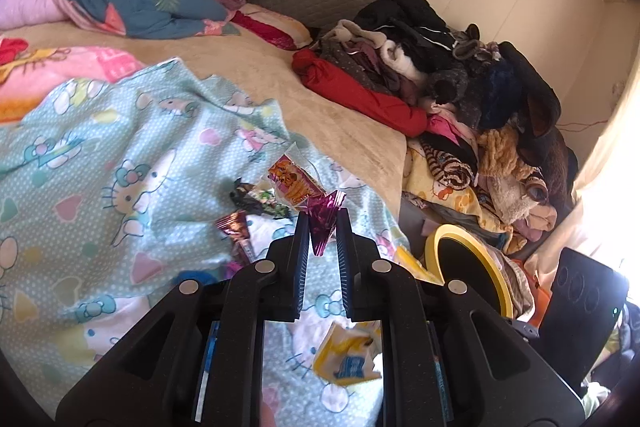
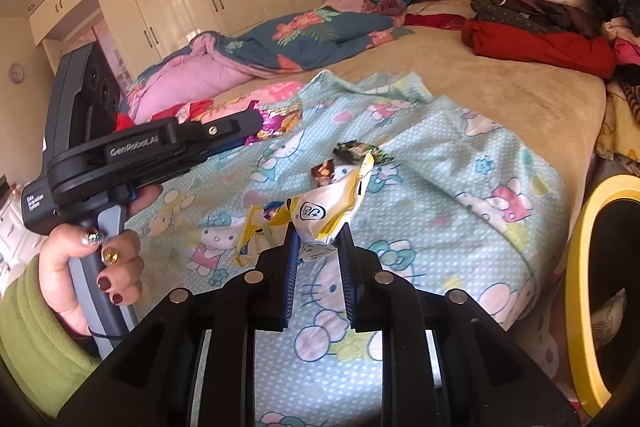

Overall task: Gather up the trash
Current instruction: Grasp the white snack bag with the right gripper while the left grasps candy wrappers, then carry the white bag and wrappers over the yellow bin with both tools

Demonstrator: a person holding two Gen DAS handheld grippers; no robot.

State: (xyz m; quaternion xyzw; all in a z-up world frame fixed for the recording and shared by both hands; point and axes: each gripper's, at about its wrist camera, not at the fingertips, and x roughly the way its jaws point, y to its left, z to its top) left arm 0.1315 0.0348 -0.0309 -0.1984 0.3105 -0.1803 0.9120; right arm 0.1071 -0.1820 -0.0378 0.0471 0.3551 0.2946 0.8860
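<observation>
Two grippers, both clamped: left gripper [image 1: 324,213] pinches purple foil wrapper [image 1: 325,223]. Right gripper [image 2: 318,231] grips yellow-white packet [image 2: 332,205]; bin [image 2: 576,291] at 3 o'clock.

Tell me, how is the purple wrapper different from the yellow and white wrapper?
The purple wrapper is shiny foil, small and crumpled; the yellow and white wrapper is matte, bigger and printed. The left gripper pinches the purple one, the right gripper the yellow one. Both are held lifted above the blanket.
</observation>
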